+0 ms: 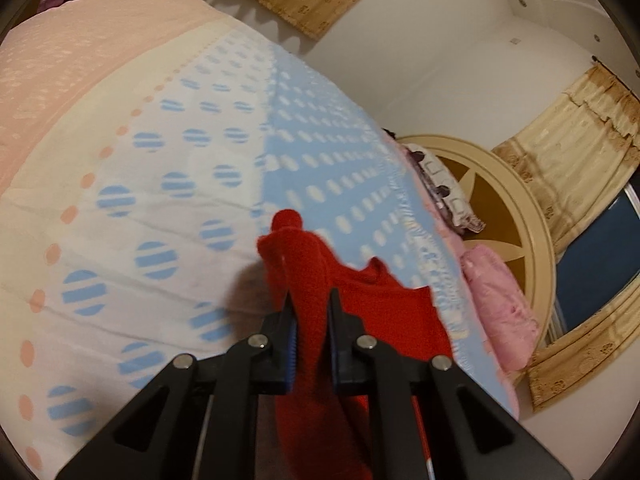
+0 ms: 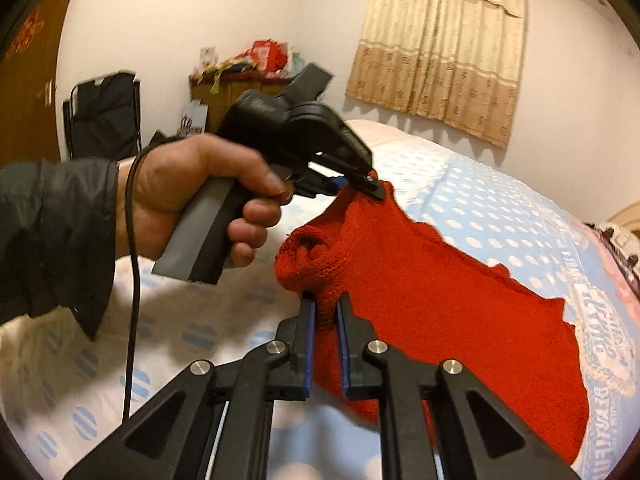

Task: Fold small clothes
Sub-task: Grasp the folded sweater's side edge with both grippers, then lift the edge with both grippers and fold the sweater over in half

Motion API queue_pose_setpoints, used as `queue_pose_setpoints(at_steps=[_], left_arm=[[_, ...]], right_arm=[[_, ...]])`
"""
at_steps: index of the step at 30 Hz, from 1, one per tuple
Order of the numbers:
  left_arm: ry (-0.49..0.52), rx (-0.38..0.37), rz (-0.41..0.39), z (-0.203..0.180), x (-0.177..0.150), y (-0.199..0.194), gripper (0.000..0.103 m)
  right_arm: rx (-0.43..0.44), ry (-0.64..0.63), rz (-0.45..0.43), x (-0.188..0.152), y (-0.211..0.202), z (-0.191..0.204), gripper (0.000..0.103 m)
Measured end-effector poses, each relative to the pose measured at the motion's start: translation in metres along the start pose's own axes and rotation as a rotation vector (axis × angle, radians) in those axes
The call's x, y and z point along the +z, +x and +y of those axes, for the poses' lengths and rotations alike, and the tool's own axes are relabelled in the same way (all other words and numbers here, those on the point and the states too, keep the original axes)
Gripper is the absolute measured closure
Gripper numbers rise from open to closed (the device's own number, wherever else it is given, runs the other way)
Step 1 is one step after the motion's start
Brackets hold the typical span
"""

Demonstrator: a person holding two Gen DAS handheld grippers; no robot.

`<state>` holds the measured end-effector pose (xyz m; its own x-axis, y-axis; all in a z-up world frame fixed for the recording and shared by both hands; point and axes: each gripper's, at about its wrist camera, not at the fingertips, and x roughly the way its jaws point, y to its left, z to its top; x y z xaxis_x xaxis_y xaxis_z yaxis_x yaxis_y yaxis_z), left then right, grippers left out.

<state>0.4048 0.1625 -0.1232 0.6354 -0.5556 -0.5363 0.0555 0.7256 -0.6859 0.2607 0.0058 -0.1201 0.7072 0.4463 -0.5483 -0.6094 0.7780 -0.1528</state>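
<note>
In the left wrist view, the left gripper (image 1: pixel 311 312) has its jaws drawn narrow on a bunched fold of the red knitted garment (image 1: pixel 304 264), which rises between the blue-padded fingers (image 1: pixel 291 344) and ends in a rolled tip above them; more of the red cloth hangs down to the right, lifted off the bed. In the right wrist view, the right gripper (image 2: pixel 326 312) is likewise pinched narrow on a rolled edge of the same red knitted garment (image 2: pixel 440 312), whose body spreads to the right and hangs over the bedspread (image 2: pixel 500 216). Just beyond it, the left gripper (image 2: pixel 370 186) clamps another edge of the cloth higher up, so the garment is stretched between the two tools above the bed. The person's left hand (image 2: pixel 192 200) wraps the grey and black handle, a dark sleeve (image 2: pixel 56 232) covers the forearm, and a black cable (image 2: pixel 130 280) drops from the wrist. The bedspread is pale with blue striped dots near the tools and light blue with white dots farther on. Farther off, by the round cream headboard (image 1: pixel 520 216), lie a pink pillow (image 1: pixel 500 312) and a patterned pillow (image 1: pixel 444 184). At the back wall are beige curtains (image 2: pixel 440 48), a cluttered wooden cabinet (image 2: pixel 236 84) and a dark folding chair (image 2: pixel 104 112).
</note>
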Motion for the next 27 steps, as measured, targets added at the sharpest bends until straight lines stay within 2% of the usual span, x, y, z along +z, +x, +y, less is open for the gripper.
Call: queue_pose_setpoints(at_steps=[12,21,27], left_arm=[[0.094,-0.041,-0.002,-0.075,0.007,0.03,0.091],[0.169,-0.101,0.042,-0.134,0.002,0.069,0.091],[0.209,-0.106,0.096,-0.162,-0.009,0.107,0.091]], right_arm=[[-0.061,0.126,-0.043,-0.011,-0.035,-0.066,0.096],[-0.103,0.205,-0.052,-0.033,-0.063,-0.101,0.096],[-0.132,0.284,-0.028,-0.055,-0.079,-0.139,0.096]])
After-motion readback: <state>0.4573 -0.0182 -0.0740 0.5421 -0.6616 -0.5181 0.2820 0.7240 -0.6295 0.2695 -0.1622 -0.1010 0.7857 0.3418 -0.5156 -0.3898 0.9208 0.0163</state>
